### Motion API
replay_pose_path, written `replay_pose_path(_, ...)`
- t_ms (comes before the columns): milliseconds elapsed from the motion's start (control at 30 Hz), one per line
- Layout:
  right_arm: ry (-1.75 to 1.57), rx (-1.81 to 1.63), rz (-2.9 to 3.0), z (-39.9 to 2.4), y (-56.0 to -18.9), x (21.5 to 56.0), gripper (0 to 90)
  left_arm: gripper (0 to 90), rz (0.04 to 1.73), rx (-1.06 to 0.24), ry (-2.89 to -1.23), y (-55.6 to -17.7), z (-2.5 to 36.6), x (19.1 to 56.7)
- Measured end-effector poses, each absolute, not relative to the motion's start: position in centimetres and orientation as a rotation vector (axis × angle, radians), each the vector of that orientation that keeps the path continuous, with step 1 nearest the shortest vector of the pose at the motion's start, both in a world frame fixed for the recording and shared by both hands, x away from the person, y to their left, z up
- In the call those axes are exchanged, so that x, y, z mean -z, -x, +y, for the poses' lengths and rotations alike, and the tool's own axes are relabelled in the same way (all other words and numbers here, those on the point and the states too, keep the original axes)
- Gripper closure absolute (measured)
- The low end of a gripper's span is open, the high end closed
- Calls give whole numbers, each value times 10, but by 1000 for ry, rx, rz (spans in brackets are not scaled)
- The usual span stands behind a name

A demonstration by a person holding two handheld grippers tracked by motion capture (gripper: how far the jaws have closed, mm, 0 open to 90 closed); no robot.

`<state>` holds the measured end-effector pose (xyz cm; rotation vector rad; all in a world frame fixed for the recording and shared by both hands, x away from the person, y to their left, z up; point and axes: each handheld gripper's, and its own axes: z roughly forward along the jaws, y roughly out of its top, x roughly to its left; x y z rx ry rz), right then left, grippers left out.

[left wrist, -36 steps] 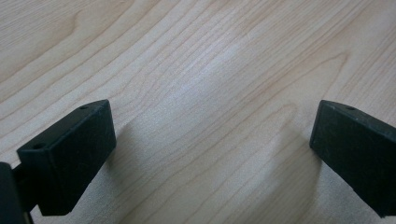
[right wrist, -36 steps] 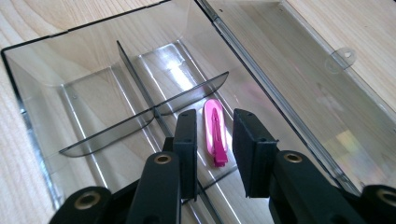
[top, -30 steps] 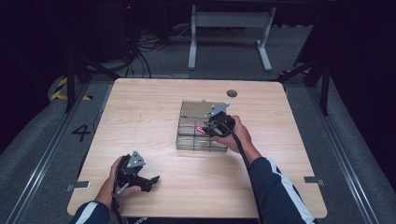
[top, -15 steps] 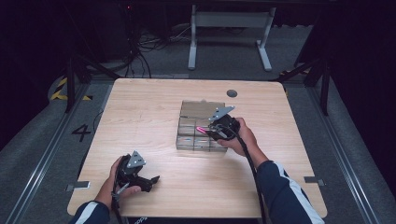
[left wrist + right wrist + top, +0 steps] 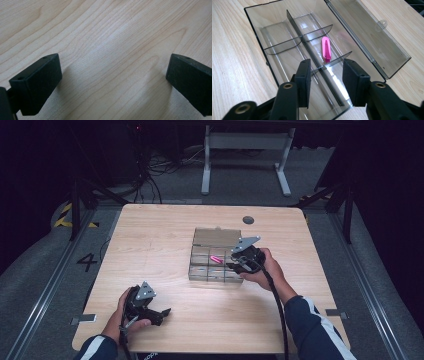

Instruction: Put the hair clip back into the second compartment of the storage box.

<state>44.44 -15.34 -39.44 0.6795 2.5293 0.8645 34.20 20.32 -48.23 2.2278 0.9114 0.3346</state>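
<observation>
Evidently the work in hand is with the pink clip (image 5: 326,49), which lies flat in a middle compartment of the clear organizer box (image 5: 272,72), on the lid side of the long central divider, at the centre of the right gripper view. The box's lid (image 5: 372,42) lies folded open at the right of that frame. The right gripper (image 5: 325,83) hovers over the lower end of the box, jaws apart and empty, straddling the central divider just below the clip. In the high view it sits at the box's right edge (image 5: 235,265).

To take the clip cleanly, I judge the jaws should move up the frame and to the divider's right, so both drop inside the clip's own compartment. Closing across its narrow width, clear of the curved cross-dividers, would keep the thin plastic walls from being pinched.

The left gripper (image 5: 162,312) rests on the bare table (image 5: 150,235) at the lower left of the high view, jaws wide apart around nothing.
</observation>
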Motion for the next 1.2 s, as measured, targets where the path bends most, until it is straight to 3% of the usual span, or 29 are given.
replay_pose_path(633, -695, -838, 2515, -169, -428, 391, 425, 8, 911, -335, -2228, -342, 203, 482)
replay_pose_path(1200, -667, -849, 2512, -197, -405, 387, 399, 8, 911, -335, -2228, -342, 203, 482)
